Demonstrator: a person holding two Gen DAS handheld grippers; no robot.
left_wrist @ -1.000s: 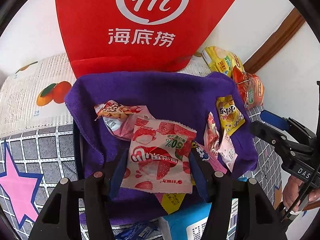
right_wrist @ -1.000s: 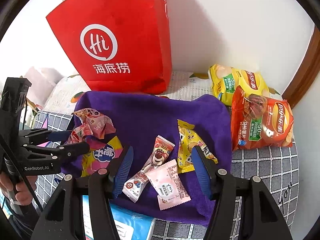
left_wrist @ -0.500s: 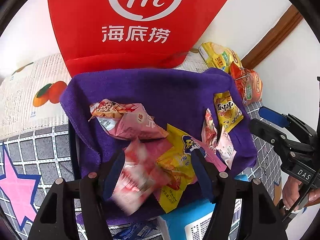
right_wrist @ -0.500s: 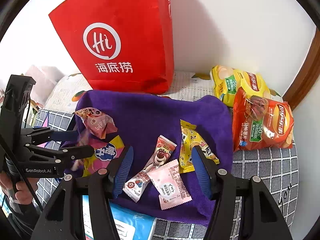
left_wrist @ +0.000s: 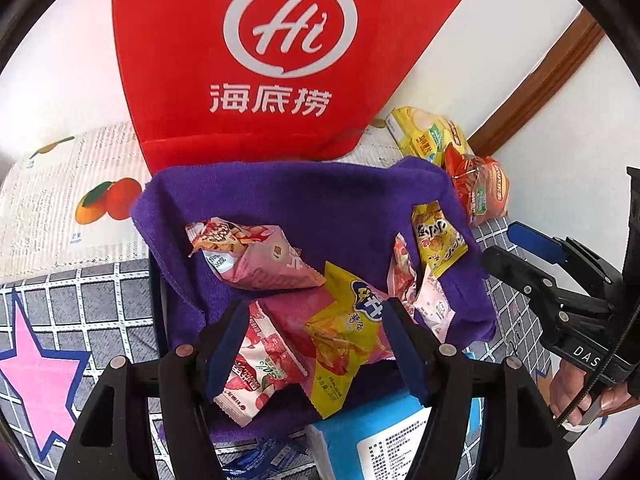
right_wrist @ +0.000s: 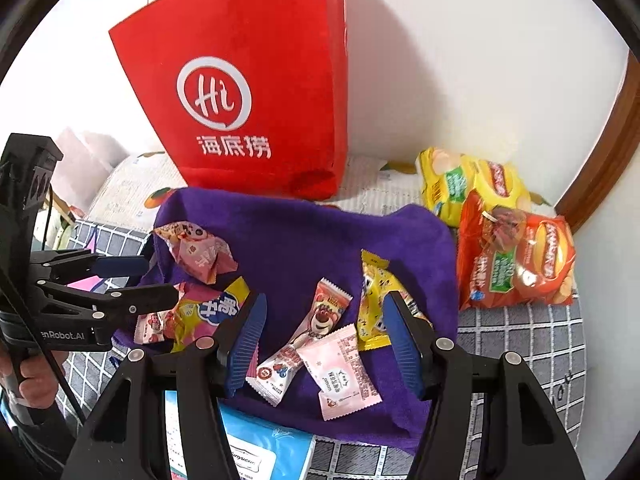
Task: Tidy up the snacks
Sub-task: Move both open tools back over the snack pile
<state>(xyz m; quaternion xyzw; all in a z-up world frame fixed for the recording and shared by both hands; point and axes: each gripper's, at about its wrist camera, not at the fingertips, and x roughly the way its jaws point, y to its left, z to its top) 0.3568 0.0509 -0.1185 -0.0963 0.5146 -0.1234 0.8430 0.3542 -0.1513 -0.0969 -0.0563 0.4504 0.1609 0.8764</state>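
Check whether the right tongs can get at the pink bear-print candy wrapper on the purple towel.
Probably yes: the right tongs hang open above the pink bear-print candy wrapper, and nothing covers it on the purple towel.

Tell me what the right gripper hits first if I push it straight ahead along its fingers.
Likely the two small pink-and-white snack packets lying between the right gripper fingers on the purple towel. Its jaws are open and hold nothing; depth is hard to judge.

— How many snack packets do I have on the purple cloth (right_wrist: pixel 304 236)?
— I count seven small packets there, plus two chip bags (right_wrist: pixel 516 260) right of my fingers, and one red bag (right_wrist: pixel 256 92) beyond.
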